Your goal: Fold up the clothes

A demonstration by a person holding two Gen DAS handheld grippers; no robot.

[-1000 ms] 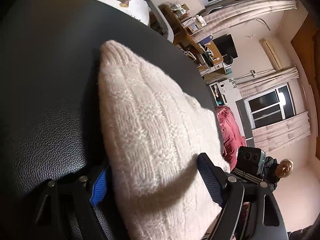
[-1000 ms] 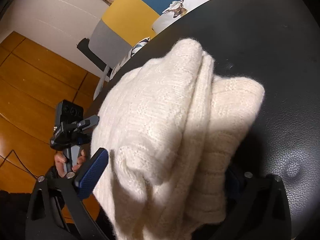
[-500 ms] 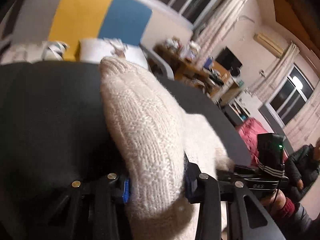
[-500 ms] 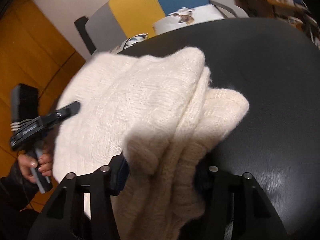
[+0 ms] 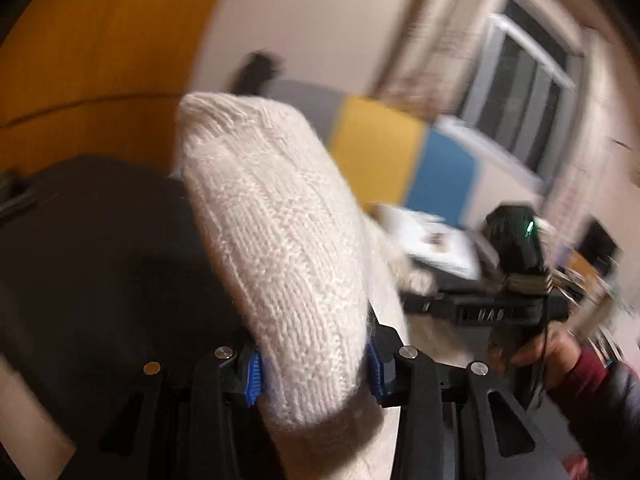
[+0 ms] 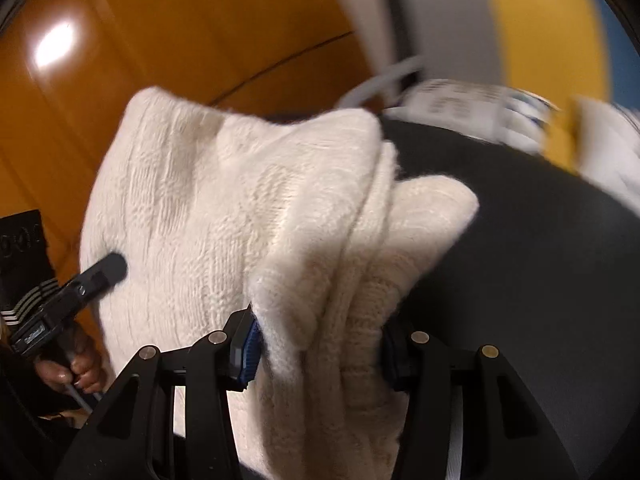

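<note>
A cream knitted sweater (image 5: 276,240), folded into a thick bundle, is held up off the black leather surface (image 5: 100,248). My left gripper (image 5: 314,364) is shut on one end of it. My right gripper (image 6: 320,354) is shut on the other end of the sweater (image 6: 224,216), where several layers bunch together. The right gripper shows in the left wrist view (image 5: 516,300), and the left gripper in the right wrist view (image 6: 96,272), at the sweater's far side. Both views are motion-blurred.
The black leather surface (image 6: 540,260) lies under and to the right of the sweater. Orange wooden floor (image 6: 180,40) is beyond its edge. A grey, yellow and blue panel (image 5: 400,160) and white printed cushions (image 5: 432,240) stand behind.
Both grippers closed on the sweater's ends and lifted it off the black surface. Both views swung round, so floor and wall now show behind the bundle.
</note>
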